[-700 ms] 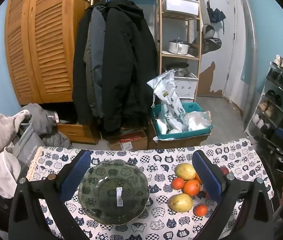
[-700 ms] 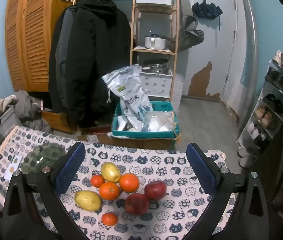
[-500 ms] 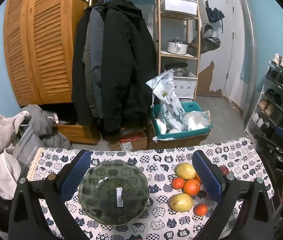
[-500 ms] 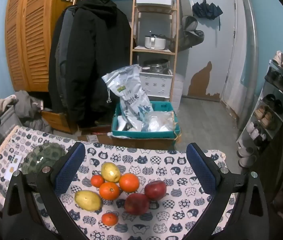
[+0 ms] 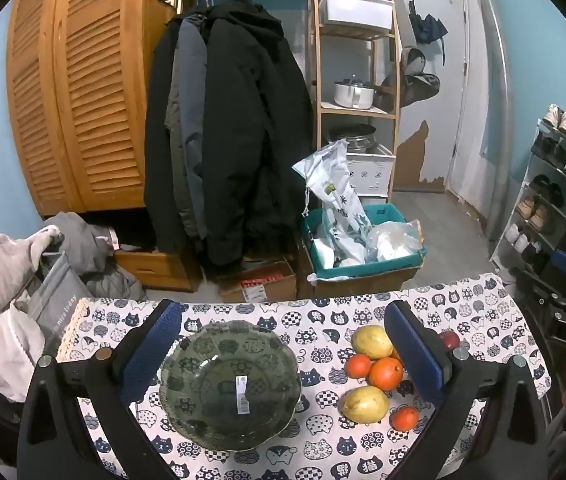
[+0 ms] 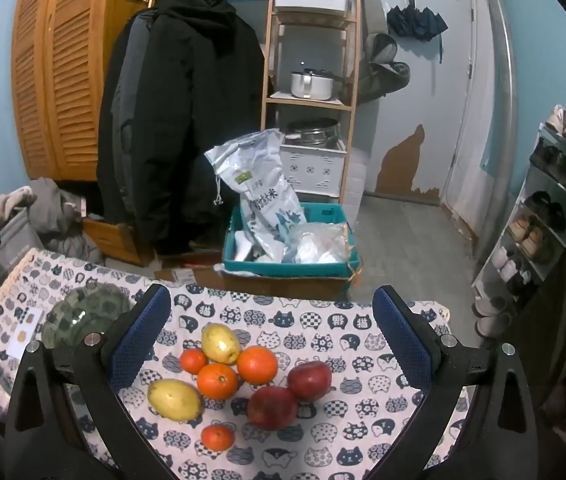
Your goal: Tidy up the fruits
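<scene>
Fruit (image 6: 239, 376) lies clustered on the bench (image 6: 323, 320), unmoved since the earlier frames, right of the green bowl (image 5: 230, 384). Left tongs (image 5: 283, 352) and right tongs (image 6: 271, 340) stay spread wide, empty.

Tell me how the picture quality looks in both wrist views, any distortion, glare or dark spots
Left wrist view: strong fisheye bending, black corners, the wardrobe bows outward; the glass bowl is sharp, with soft glare on its rim. Right wrist view: same curved edges; the fruit is crisp, a small highlight sits on the upper pear, and the near tablecloth edge falls into shadow.
</scene>
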